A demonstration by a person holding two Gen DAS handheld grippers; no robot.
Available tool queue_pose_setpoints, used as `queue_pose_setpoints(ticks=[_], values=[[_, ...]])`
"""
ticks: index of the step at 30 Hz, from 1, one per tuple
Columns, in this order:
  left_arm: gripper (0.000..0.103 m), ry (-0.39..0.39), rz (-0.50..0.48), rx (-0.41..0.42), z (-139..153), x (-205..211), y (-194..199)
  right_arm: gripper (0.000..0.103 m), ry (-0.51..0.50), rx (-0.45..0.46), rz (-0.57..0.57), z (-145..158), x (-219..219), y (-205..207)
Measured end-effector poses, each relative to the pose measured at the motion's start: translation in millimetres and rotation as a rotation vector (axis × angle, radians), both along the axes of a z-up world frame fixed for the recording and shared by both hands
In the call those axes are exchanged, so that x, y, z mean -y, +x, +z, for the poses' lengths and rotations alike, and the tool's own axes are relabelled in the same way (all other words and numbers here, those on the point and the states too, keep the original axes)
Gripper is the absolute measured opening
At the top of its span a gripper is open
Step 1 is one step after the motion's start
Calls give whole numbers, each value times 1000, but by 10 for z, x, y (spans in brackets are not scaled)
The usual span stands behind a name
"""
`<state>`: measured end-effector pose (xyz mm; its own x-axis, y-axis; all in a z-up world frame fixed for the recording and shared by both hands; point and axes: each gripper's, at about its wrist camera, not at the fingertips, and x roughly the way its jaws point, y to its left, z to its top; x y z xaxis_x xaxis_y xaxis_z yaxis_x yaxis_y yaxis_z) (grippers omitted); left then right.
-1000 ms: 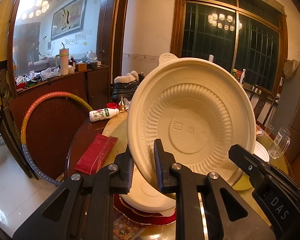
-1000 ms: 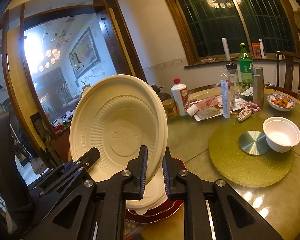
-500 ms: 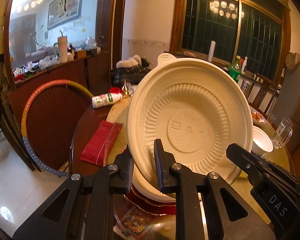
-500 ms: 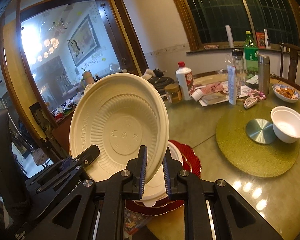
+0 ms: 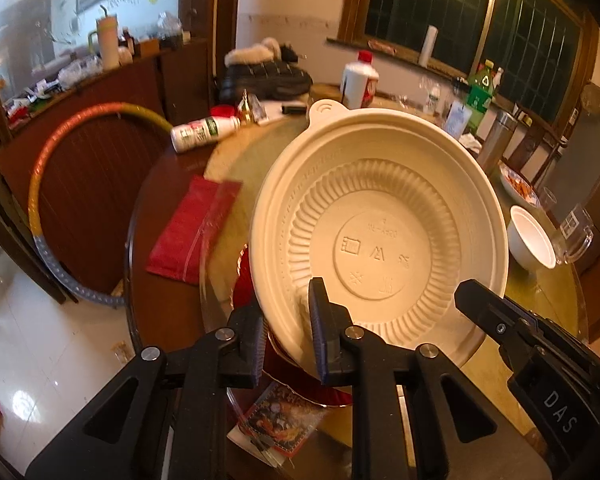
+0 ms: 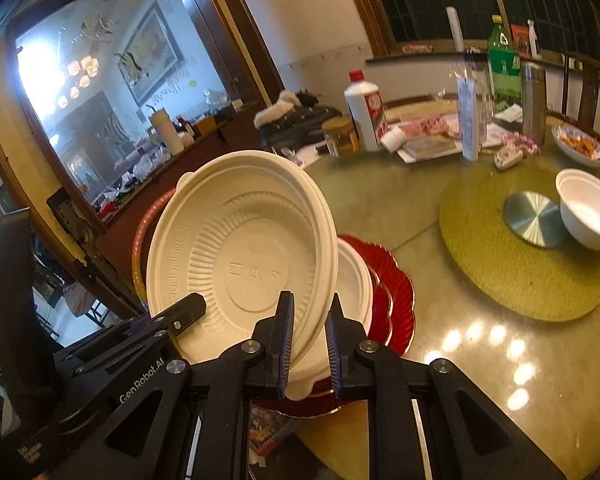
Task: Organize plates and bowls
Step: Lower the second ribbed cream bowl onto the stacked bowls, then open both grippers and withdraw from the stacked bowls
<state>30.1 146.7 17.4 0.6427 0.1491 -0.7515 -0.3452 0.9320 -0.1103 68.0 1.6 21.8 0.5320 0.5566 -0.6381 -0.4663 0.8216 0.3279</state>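
I have both grippers on one cream plate (image 5: 380, 240). L gripper (image 5: 286, 340): jaws clamped on the plate's lower rim, one finger (image 5: 328, 332) against the ribbed underside, the other behind the rim. R gripper (image 6: 308, 344): jaws clamped on the same plate (image 6: 240, 256) at its rim, approx. opposite side; its body also shows at lower right of the L wrist view.

Plate pos.: held off the table (image 6: 480, 352), tilted steeply, underside w/ embossed marks facing both cams, tab at top edge in the L view. Directly below it: a stack of similar cream plates (image 6: 352, 276) resting on red scalloped plates (image 6: 396, 292).

Further right: white bowl (image 6: 588, 208) on green round mat (image 6: 520, 280), touching a metal disc (image 6: 534, 218). Red cloth (image 5: 192, 232) lies on the table's L edge.
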Motion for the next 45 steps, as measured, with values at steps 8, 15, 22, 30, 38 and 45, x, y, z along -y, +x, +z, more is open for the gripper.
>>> queue_pose_setpoints(ticks=[8, 15, 22, 30, 38, 45], values=[[19, -48, -37, -72, -81, -14, 60, 15, -13, -39, 0, -68, 18, 65], [19, -85, -61, -137, -149, -46, 170, 15, -13, -89, 9, -136, 37, 144], [19, -152, -63, -194, -234, -120, 286, 15, 8, -137, 10, -207, 53, 238], [19, -169, -44, -189, -232, -115, 321, 19, 29, -154, 11, -244, 52, 304], [51, -202, -40, -186, -216, -100, 353, 21, 47, -138, 17, -204, 54, 309], [56, -179, -18, -158, -96, -95, 322, 25, 74, -132, 8, -160, 142, 324]])
